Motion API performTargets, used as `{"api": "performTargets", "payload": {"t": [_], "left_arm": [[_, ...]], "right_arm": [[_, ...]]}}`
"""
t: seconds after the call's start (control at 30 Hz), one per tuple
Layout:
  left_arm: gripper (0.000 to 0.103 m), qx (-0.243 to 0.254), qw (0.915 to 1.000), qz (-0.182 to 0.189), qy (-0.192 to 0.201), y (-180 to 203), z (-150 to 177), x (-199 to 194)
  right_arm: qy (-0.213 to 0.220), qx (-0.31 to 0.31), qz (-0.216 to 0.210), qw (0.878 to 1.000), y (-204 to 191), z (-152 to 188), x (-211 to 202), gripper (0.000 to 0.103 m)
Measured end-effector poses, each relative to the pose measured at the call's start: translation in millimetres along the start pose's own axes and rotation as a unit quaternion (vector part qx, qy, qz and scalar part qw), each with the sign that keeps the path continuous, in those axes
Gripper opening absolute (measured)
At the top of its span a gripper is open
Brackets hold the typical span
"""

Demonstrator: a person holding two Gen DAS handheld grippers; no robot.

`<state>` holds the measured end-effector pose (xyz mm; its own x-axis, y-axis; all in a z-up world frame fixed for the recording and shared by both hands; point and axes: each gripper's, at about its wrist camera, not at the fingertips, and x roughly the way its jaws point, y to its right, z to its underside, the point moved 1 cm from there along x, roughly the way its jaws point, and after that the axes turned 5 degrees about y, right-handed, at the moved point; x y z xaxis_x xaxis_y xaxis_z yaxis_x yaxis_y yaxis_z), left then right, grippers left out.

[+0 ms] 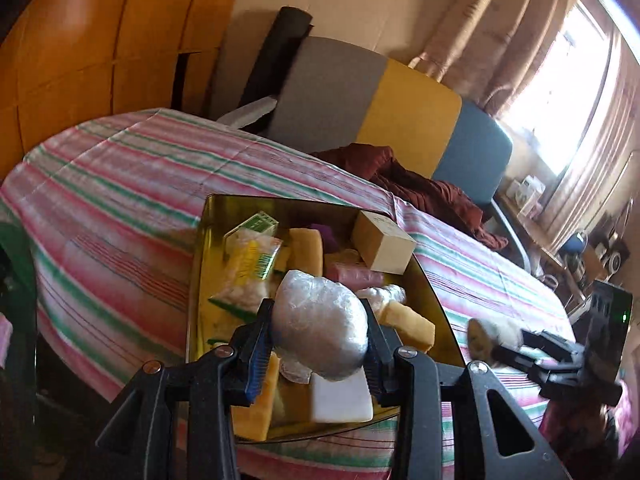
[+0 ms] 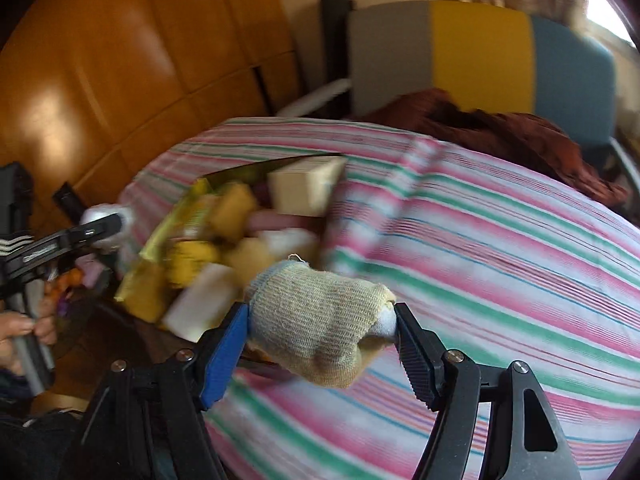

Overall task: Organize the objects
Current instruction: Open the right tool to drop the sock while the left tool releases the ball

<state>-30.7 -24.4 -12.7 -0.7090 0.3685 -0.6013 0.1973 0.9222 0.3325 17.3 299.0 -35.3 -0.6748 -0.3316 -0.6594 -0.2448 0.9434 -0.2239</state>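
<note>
While the left gripper (image 1: 320,332) clamps a plastic-wrapped bundle (image 1: 320,328), the right gripper (image 2: 320,320) pinches a knitted sock (image 2: 316,320).

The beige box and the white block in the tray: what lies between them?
In the left wrist view, a plastic-wrapped bundle held by the left gripper hangs between beige box and white block.

Here's the left gripper (image 1: 320,334) up close: matte black plastic linkage arms, 2 ribbed fingers (image 1: 259,344) with a blue-edged pad on the left one, and 4 round silver screw heads along the joints, plus a slotted cut-out in the outer arm. Over to the right gripper (image 2: 322,326), same build: black frame, 1 bright blue pad facing 1 black toothed pad, silver screws at the pivots. At the left edge of the right wrist view a hand (image 2: 24,330) wraps a grey handle, its sleeve too dark to make out.
</note>
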Motion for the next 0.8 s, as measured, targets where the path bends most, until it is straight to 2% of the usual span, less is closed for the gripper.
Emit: {"api": "performTargets", "payload": {"t": [0.17,0.37,0.53,0.67,0.8], "left_arm": [[0.039,0.000,0.9995,0.033,-0.002,1,4,1],[0.040,0.013,0.9975,0.070,-0.003,14,-2,8],[0.040,0.010,0.9967,0.079,-0.010,19,-9,26],[0.040,0.014,0.9964,0.081,-0.021,23,-11,44],[0.041,0.010,0.9963,0.079,-0.032,25,-11,59]], "right_arm": [[-0.012,-0.007,-0.044,0.999,-46,-1,25,0.072],[-0.035,-0.005,-0.067,0.997,-71,1,48,0.072],[-0.048,0.014,-0.051,0.997,-67,3,70,0.075],[-0.051,0.012,-0.044,0.998,-68,5,68,0.079],[-0.049,0.019,-0.042,0.998,-64,6,63,0.079]]}}
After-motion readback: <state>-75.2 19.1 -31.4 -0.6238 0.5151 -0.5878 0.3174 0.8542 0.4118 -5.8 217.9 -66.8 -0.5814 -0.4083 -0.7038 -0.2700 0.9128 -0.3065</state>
